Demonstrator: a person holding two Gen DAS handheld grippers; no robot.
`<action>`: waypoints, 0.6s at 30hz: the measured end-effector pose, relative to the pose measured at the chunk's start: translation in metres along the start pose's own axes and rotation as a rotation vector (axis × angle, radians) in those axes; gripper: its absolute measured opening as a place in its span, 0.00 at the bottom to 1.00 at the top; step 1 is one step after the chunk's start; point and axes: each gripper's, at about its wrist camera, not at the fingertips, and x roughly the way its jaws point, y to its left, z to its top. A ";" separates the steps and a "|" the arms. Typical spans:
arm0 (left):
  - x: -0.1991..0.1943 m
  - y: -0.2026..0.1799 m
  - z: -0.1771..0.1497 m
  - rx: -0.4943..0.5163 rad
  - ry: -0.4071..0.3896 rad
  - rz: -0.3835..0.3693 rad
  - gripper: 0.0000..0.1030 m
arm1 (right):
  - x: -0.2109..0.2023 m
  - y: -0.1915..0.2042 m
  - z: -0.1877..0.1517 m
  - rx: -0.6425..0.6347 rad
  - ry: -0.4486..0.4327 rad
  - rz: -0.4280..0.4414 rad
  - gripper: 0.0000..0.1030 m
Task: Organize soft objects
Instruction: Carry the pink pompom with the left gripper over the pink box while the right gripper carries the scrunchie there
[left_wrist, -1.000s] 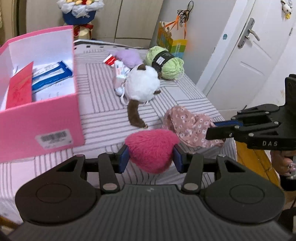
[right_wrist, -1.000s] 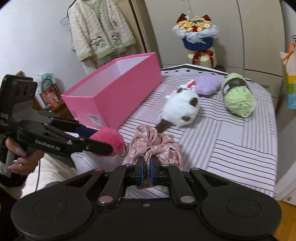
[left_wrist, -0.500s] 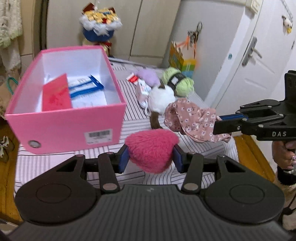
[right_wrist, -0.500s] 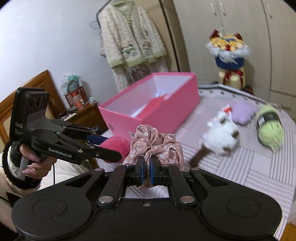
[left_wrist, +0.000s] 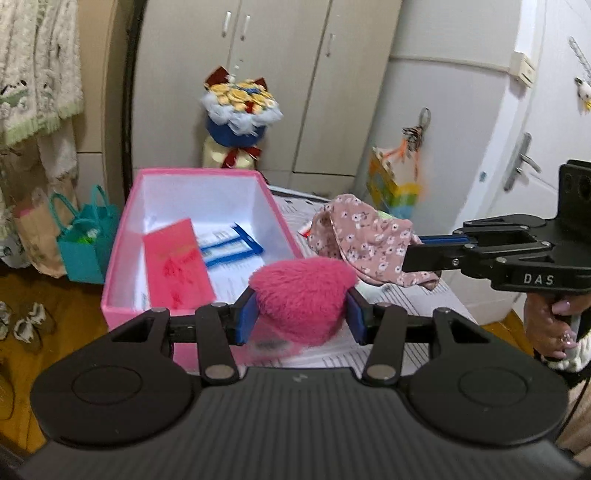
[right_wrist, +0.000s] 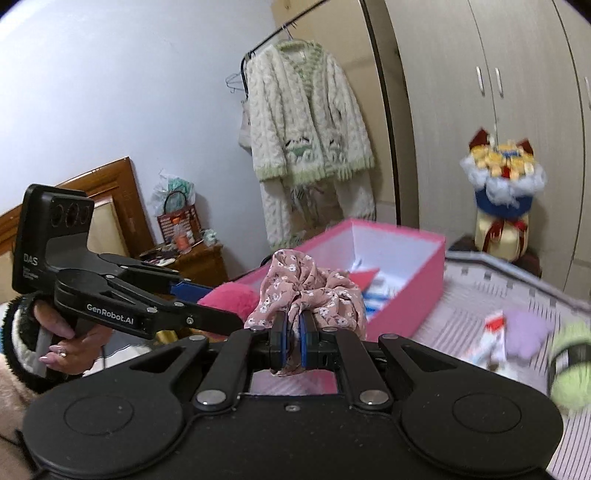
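Observation:
My left gripper (left_wrist: 301, 319) is shut on a fluffy pink heart cushion (left_wrist: 301, 295) and holds it in the air at the near right corner of the open pink box (left_wrist: 122, 240). My right gripper (right_wrist: 291, 341) is shut on a pink floral cloth (right_wrist: 306, 291), held in the air beside the box (right_wrist: 406, 295). The cloth (left_wrist: 365, 236) and the right gripper (left_wrist: 424, 254) also show in the left wrist view, just right of the heart. The left gripper (right_wrist: 218, 314) with the heart (right_wrist: 229, 297) shows in the right wrist view.
The box holds a red card (left_wrist: 173, 258) and blue-edged papers (left_wrist: 229, 243). On the striped bed (right_wrist: 480, 295) lie a purple plush (right_wrist: 524, 332) and green yarn (right_wrist: 569, 373). A flower bouquet (left_wrist: 240, 110), a teal bag (left_wrist: 85, 240) and wardrobe doors stand behind.
Both grippers have risen and swung left toward the pink box, carrying the heart and the floral cloth. The box now lies straight ahead; the plush toys have left the left wrist view.

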 end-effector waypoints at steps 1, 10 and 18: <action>0.004 0.005 0.005 -0.001 -0.002 0.009 0.47 | 0.005 0.000 0.003 -0.006 -0.007 -0.005 0.09; 0.075 0.052 0.051 0.024 0.111 0.048 0.48 | 0.077 -0.025 0.035 -0.059 0.024 -0.103 0.09; 0.140 0.105 0.071 -0.068 0.157 0.064 0.48 | 0.144 -0.051 0.043 -0.177 0.129 -0.151 0.09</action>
